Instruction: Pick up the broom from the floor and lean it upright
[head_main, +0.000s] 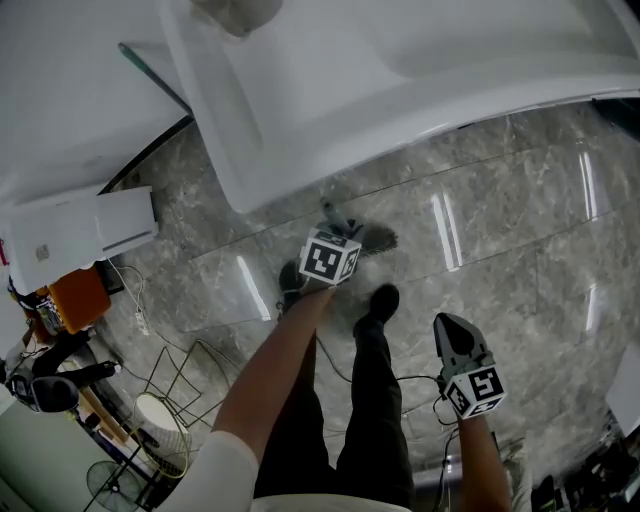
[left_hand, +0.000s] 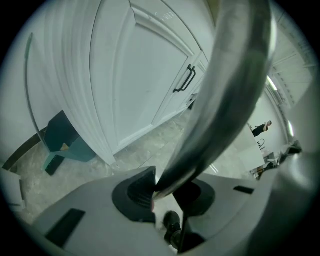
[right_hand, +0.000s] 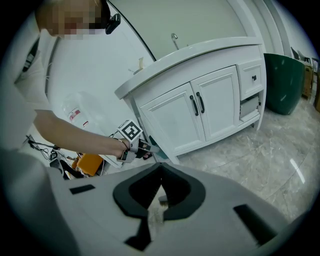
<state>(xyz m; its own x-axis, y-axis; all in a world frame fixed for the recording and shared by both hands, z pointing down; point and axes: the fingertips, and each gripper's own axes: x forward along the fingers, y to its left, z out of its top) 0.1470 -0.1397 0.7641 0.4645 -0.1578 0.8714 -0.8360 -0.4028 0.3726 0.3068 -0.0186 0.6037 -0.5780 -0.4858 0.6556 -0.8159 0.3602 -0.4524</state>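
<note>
Left gripper (left_hand: 162, 192) clamps broom handle (left_hand: 225, 85) — plain only in its view.

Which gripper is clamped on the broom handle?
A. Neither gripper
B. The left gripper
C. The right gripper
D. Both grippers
B: in the left gripper view, the left gripper is closed on the broom handle, which runs up out of its jaws. The right gripper has nothing between its jaws in its own view.

Left claw (head_main: 332, 212), mid-frame on an outstretched forearm (head_main: 270, 370), clamps the broom handle (left_hand: 225, 85). Right claw (head_main: 447, 322) (lower right, tilted down) is closed and empty.
</note>
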